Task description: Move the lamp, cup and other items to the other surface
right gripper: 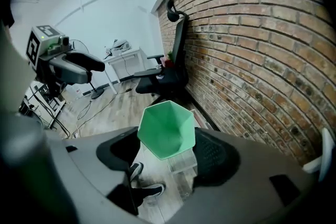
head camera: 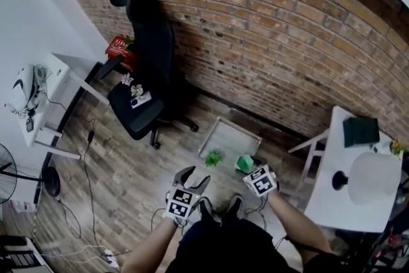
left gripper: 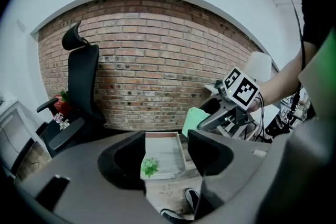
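Observation:
I hold a green hexagonal cup (right gripper: 167, 128) in my right gripper (right gripper: 165, 147), its mouth towards the camera and a jaw on each side. In the head view the cup (head camera: 243, 163) and right gripper (head camera: 250, 168) hang above the floor in front of the person. My left gripper (head camera: 193, 177) is beside it, open and empty. Through its jaws I see a small green plant (left gripper: 150, 167) on a pale tray (left gripper: 168, 149) on the floor. A white lamp (head camera: 374, 177) stands on the white table (head camera: 329, 204) at the right.
A dark green box (head camera: 361, 131) lies on the white table behind the lamp. A black office chair (head camera: 144, 73) with small items on its seat stands by the brick wall (head camera: 268, 29). At the left are a white desk (head camera: 61, 89), a fan (head camera: 7, 177) and cables on the floor.

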A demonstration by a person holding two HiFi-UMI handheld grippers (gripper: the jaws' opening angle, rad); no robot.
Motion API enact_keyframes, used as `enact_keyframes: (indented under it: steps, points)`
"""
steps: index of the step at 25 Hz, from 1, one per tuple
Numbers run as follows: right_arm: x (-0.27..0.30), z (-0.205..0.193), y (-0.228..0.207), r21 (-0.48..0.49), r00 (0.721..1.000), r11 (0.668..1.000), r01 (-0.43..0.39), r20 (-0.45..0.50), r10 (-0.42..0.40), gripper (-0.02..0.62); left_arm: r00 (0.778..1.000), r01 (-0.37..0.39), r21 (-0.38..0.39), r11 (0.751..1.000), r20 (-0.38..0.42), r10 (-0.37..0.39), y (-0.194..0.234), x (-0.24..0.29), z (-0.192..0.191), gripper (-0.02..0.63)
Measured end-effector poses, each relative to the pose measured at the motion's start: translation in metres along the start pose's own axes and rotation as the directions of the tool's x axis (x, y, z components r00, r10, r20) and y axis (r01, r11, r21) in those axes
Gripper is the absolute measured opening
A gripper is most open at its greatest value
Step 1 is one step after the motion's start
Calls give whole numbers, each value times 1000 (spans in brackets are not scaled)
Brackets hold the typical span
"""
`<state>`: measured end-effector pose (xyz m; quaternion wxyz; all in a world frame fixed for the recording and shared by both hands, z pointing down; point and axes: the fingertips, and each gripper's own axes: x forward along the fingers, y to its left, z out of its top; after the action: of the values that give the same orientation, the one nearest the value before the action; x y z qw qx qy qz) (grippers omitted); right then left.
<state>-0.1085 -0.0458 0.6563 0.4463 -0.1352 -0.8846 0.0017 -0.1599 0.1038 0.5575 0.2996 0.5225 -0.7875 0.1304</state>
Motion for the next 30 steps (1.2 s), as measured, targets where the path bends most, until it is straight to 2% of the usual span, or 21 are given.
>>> enact_keyframes:
  steps: [6,16,23,30]
  points:
    - [-46,34,12,-42,997,999,30,67,-27,318,997,-32,-35,999,65,34,8,-21,15,249]
    - [-90,65,16,64,978,989,131,154,-140,316,994,58,-22,998,90,-56,29,-33,15,249]
    - [-119,53,12,148,964,964,222,113,-240,316,985,139,40,989,95,-142,36,-23,24,249]
    - [-140,24,4,249,935,917,312,89,-342,316,965,244,103,964,68,-252,21,-7,31,247]
